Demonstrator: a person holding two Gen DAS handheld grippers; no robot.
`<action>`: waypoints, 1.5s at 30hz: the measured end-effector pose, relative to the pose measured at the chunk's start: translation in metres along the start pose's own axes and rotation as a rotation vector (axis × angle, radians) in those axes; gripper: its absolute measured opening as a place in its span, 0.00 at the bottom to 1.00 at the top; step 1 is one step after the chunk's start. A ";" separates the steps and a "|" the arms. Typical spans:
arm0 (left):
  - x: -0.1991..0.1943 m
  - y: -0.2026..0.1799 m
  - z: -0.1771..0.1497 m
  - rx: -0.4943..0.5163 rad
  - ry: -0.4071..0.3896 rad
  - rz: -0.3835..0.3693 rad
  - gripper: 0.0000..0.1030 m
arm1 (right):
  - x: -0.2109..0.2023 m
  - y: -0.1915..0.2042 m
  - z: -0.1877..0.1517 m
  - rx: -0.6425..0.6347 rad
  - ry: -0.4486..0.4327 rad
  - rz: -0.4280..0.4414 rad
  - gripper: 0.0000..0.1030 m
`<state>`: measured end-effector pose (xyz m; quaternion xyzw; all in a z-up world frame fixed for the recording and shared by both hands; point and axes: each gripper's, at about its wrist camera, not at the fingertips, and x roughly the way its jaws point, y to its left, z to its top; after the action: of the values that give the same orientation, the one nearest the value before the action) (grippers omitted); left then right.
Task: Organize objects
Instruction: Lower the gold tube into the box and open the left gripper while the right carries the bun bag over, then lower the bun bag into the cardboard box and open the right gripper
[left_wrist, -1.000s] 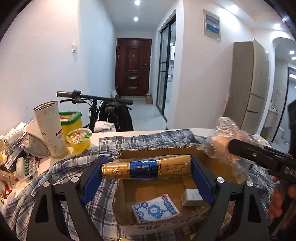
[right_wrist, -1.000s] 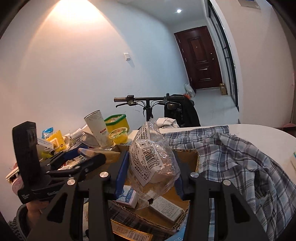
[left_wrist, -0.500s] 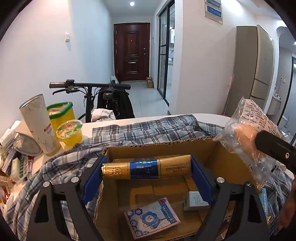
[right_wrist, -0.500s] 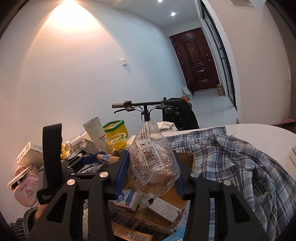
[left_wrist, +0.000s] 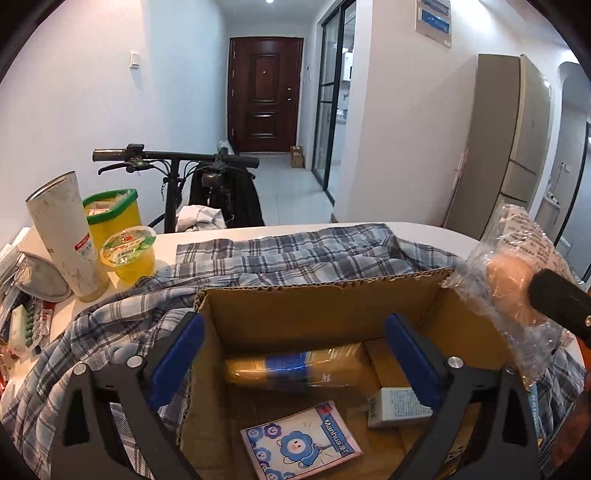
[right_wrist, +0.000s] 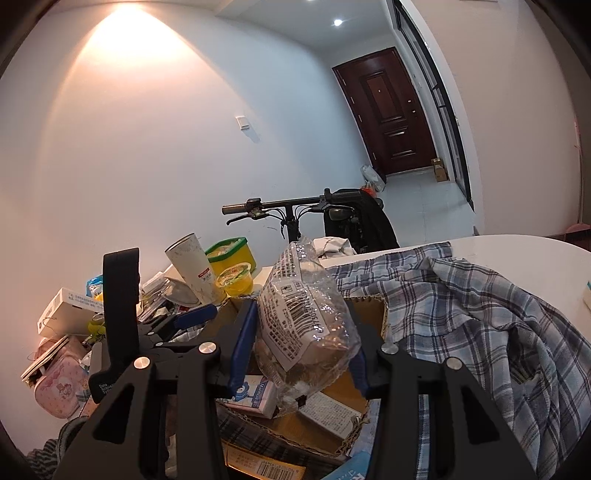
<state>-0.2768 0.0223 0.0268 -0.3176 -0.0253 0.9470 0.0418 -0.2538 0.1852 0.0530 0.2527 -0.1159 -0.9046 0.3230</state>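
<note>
An open cardboard box (left_wrist: 325, 306) sits on a plaid shirt. My left gripper (left_wrist: 291, 325) hangs over it, and its jaws are opening. A gold and blue tube (left_wrist: 295, 369) lies blurred in the box below them, clear of both blue pads. A blue flower packet (left_wrist: 299, 443) and a small white carton (left_wrist: 399, 406) lie on the box floor. My right gripper (right_wrist: 303, 343) is shut on a clear bag of bread (right_wrist: 303, 317), held above the box's right side. The same bag (left_wrist: 517, 266) shows at the right of the left wrist view.
The plaid shirt (right_wrist: 461, 314) drapes over the white table (right_wrist: 535, 258). At the left stand a white tumbler (left_wrist: 66, 236), a yellow tub with a green rim (left_wrist: 110, 214), a jelly cup (left_wrist: 129, 254) and a heap of packets (right_wrist: 70, 314). A bicycle (left_wrist: 177, 162) is behind the table.
My left gripper moved in over the box and its jaws spread. The gold tube left the pads and dropped into the box. The right gripper kept still with the bag.
</note>
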 end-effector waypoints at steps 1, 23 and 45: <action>-0.002 0.001 0.000 -0.003 -0.005 -0.002 0.98 | 0.000 0.000 0.000 -0.002 0.001 -0.002 0.43; -0.075 0.043 -0.019 -0.034 -0.125 0.082 1.00 | 0.016 0.005 -0.006 -0.040 0.043 -0.020 0.43; -0.087 0.052 -0.020 -0.107 -0.131 0.003 1.00 | 0.006 0.002 -0.002 -0.040 -0.035 -0.131 1.00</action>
<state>-0.1984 -0.0370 0.0591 -0.2570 -0.0779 0.9630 0.0214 -0.2551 0.1794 0.0498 0.2376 -0.0865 -0.9303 0.2659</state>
